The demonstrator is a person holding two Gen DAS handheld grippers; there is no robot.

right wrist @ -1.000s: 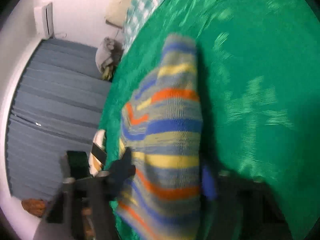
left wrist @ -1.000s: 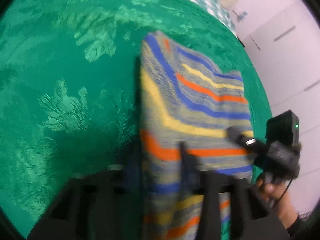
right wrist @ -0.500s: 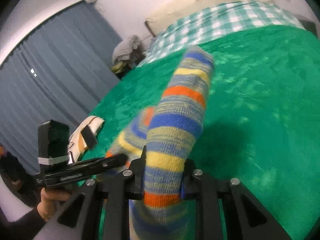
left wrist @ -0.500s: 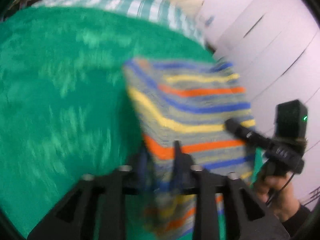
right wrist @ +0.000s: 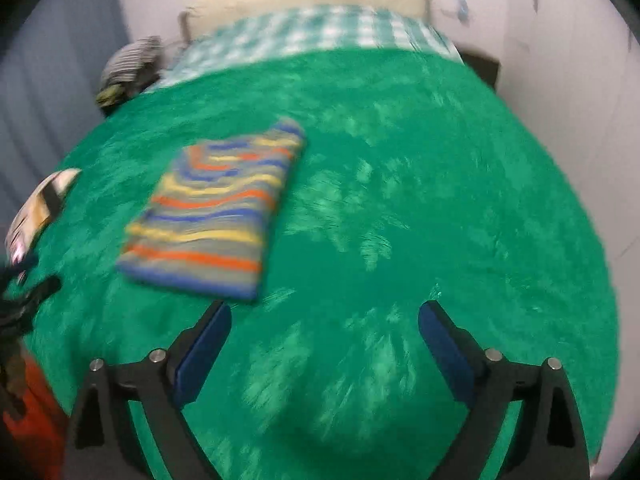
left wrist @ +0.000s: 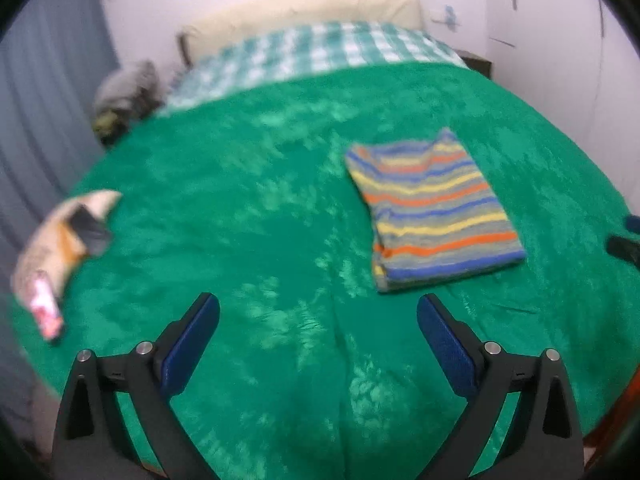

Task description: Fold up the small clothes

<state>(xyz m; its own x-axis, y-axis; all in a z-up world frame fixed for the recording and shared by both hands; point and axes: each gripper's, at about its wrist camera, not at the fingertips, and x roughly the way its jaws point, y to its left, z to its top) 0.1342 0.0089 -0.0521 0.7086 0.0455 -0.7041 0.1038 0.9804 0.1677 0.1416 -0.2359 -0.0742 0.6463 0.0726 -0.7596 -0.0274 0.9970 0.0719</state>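
The blanket (left wrist: 280, 240) on the bed is soft, fuzzy green cloth with a light sheen. The striped top (left wrist: 434, 208) is knitted wool, rough and matt. The sheet (left wrist: 320, 50) at the bed's far edge is thin checked cloth. The fingers (left wrist: 192, 344) are dull black plastic with blue grainy pads (right wrist: 202, 354) and shiny metal screws (left wrist: 491, 347).

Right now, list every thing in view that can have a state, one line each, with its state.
striped garment: folded into a flat rectangle, lying on the green blanket, free of both grippers.
left gripper: jaws opening, nothing between them.
right gripper: jaws opening, nothing between them.
green blanket: spread over the bed.
checked sheet: uncovered at the head of the bed.
pale cloth item: lying crumpled at the blanket's left edge.
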